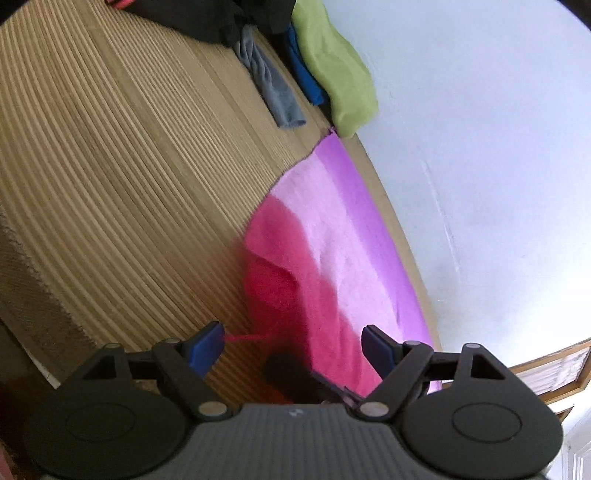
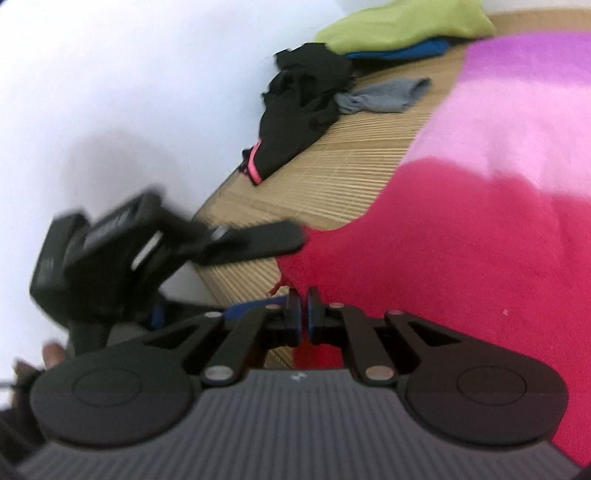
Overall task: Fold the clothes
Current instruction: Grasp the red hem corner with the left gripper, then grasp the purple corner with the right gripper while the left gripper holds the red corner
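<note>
Ribbed bamboo mat (image 2: 332,173) w/ pink cloth (image 2: 480,221) near right; far end: black garment (image 2: 295,107), grey cloth (image 2: 384,96), green/blue stack (image 2: 402,26).

Home bedroom: bamboo mat (image 1: 110,155), strewn clothes (image 2: 306,107), white wall (image 1: 480,129).

The left gripper (image 1: 293,345) was tilted downward with its jaws spread wide and nothing pressed between its pads. The right gripper (image 2: 303,314) also pointed downward, jaws pinched together. A fingertip (image 2: 53,354) showed beside it.
</note>
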`<state>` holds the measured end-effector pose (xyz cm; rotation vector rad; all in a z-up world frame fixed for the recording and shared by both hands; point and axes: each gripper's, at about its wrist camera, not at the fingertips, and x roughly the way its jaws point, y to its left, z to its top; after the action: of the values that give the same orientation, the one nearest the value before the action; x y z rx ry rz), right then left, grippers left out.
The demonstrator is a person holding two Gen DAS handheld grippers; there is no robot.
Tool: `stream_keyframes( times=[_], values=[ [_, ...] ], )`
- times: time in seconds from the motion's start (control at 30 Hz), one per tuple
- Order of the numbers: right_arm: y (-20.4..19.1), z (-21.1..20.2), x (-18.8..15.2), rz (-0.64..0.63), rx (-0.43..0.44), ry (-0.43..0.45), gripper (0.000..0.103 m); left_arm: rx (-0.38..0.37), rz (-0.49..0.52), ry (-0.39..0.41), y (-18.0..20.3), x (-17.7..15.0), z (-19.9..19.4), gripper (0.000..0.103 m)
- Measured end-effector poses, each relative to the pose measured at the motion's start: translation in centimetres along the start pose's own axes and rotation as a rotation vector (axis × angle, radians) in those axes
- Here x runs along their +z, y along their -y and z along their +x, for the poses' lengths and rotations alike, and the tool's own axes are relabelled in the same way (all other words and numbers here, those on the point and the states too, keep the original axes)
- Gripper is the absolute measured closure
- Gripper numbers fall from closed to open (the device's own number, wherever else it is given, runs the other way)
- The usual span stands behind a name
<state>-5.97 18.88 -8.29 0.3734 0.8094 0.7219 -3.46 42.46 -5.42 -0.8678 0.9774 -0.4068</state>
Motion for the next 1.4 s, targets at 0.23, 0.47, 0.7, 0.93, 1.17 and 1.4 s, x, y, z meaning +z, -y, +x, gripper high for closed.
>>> stream_keyframes(
  times=[0.23, 0.47, 0.7, 0.93, 1.17, 1.4],
  values=[
    [-1.3, -0.7, 0.4, -0.112, -0.090, -0.077, 0.075, 0.068, 0.054, -0.097, 0.4, -0.2, 2.8, 0.084],
    [0.2, -6.4, 2.4, -0.220, -0.227, -0.149, 0.053, 0.229, 0.267, -0.090, 3.2, -1.8, 3.4, 0.097],
    [4.7, -4.9, 11.4, -0.278, -0.469, -0.133, 0.053, 0.364, 0.496, -0.076, 6.2, -3.9, 3.3, 0.097],
    [14.4, 7.9, 28.2, -0.159, -0.630, -0.173, 0.042, 0.312, 0.515, -0.075, 7.9, -5.0, 3.2, 0.096],
    [23.5, 18.9, 37.8, 0.063, -0.890, -0.186, 0.039, 0.335, 0.439, -0.049, 7.7, -4.5, 3.3, 0.096],
    [25.6, 20.1, 38.7, 0.104, -0.821, -0.156, 0.043, 0.320, 0.383, -0.034, 6.6, -4.6, 3.4, 0.096]
  ],
)
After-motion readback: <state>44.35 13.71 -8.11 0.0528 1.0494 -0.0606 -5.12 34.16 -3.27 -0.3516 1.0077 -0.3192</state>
